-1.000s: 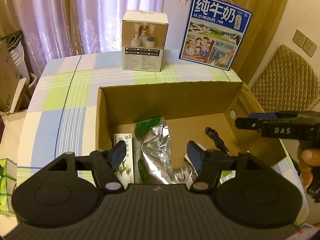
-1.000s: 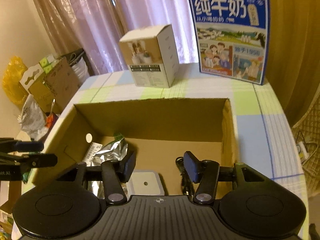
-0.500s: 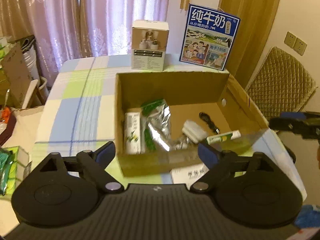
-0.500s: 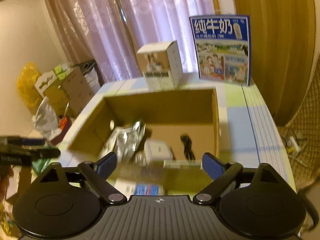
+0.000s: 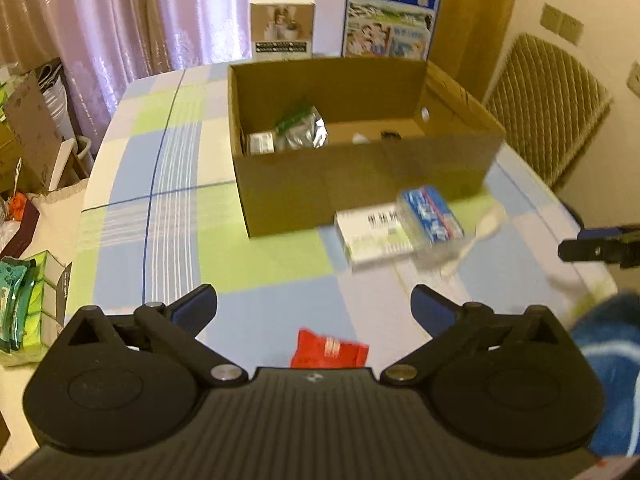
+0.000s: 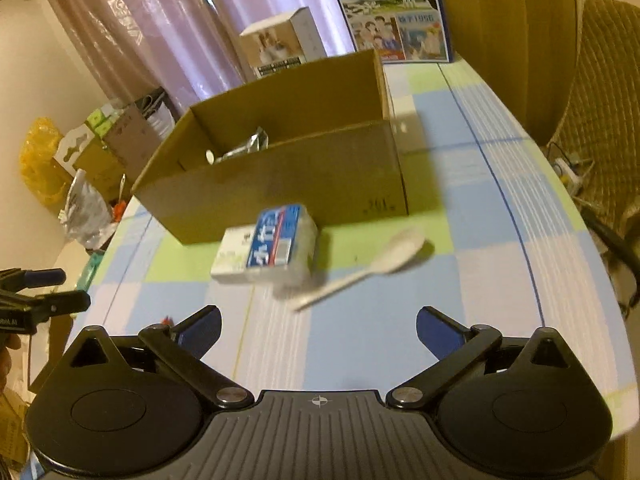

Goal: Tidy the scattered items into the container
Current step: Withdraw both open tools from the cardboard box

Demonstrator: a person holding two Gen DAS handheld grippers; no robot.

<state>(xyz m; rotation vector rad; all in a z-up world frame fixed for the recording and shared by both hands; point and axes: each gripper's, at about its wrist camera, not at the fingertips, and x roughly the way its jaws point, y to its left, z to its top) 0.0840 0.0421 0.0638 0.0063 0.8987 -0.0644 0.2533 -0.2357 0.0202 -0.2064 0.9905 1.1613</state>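
An open cardboard box (image 5: 360,184) (image 6: 280,184) stands on the checked table and holds a silver foil pouch (image 5: 306,132) and other small items. In front of it lie a white flat box (image 5: 372,236) (image 6: 234,254), a blue tissue pack (image 5: 430,214) (image 6: 280,240) on top of it, a white plastic spoon (image 6: 372,266) (image 5: 484,228), and a red packet (image 5: 328,352). My left gripper (image 5: 314,304) is open and empty above the red packet. My right gripper (image 6: 318,326) is open and empty, short of the spoon.
A white product box (image 5: 282,32) and a blue milk carton box (image 5: 390,18) stand behind the cardboard box. A quilted chair (image 5: 548,108) is at the right. Bags and cartons (image 6: 80,160) crowd the floor at the left. A green pack (image 5: 24,308) sits left of the table.
Both grippers have pulled back out of the box toward the near table edge, jaws opening wide. The items in front of the box have come into view.
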